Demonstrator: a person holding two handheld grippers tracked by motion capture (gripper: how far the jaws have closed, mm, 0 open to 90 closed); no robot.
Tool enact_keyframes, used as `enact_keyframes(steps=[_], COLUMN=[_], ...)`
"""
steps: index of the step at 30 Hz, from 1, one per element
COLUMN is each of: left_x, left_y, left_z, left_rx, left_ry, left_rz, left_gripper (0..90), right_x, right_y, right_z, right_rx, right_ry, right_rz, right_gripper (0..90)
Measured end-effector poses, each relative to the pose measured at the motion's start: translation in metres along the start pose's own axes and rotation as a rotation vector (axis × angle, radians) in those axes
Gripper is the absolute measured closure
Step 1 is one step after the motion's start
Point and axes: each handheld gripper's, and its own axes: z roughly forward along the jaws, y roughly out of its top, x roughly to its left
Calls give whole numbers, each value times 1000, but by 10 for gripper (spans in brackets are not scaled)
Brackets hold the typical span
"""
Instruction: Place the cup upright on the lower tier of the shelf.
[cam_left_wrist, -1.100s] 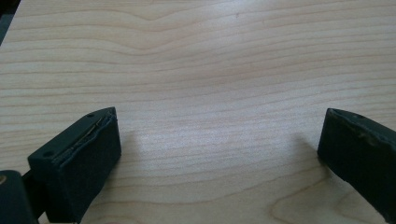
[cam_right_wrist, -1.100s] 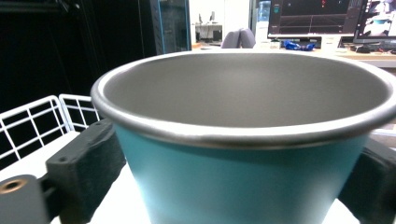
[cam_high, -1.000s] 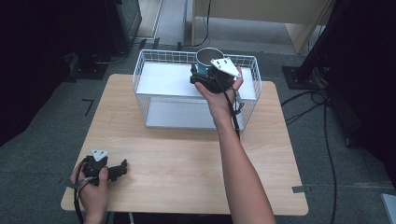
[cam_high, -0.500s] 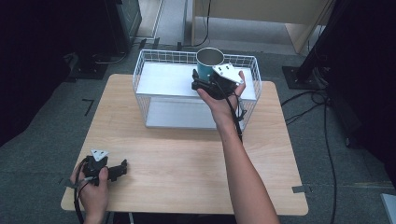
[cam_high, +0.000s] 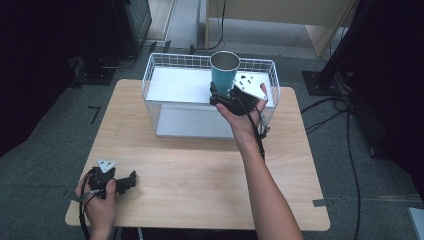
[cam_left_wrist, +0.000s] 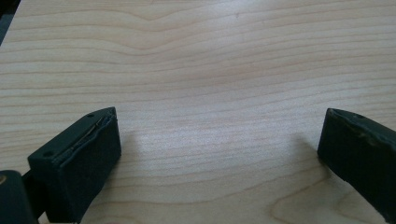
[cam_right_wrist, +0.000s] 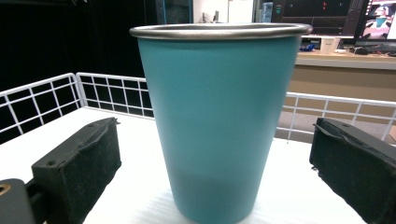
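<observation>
Cup (cam_right_wrist: 217, 121) looks like light, stiff, slick metal; grip mid-wall, below the rim; right gripper (cam_right_wrist: 212, 172) fingers apart either side, frame centre; left gripper (cam_left_wrist: 219, 158) fingers apart over bare tabletop (cam_left_wrist: 210, 60).

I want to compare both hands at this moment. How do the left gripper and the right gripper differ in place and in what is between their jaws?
The left gripper rests low on the wooden table, near its front corner; the right gripper is held over the white wire basket. Bare wood lies between the left jaws; the teal cup stands between the right jaws, untouched. Both are open.
</observation>
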Motion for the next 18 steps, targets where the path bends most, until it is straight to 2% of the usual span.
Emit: enact_keyframes(steps=[10,18], left_x=[0,0], left_y=[0,0], left_z=[0,0], left_rx=[0,0], left_ry=[1,1], left_rz=[1,2], left_gripper=[0,0], right_x=[-3,-1], right_y=[-7,-13], right_z=[-17,-32], right_rx=[-6,-8], right_ry=[10,17], right_rz=[1,-20], right_gripper=[18,18])
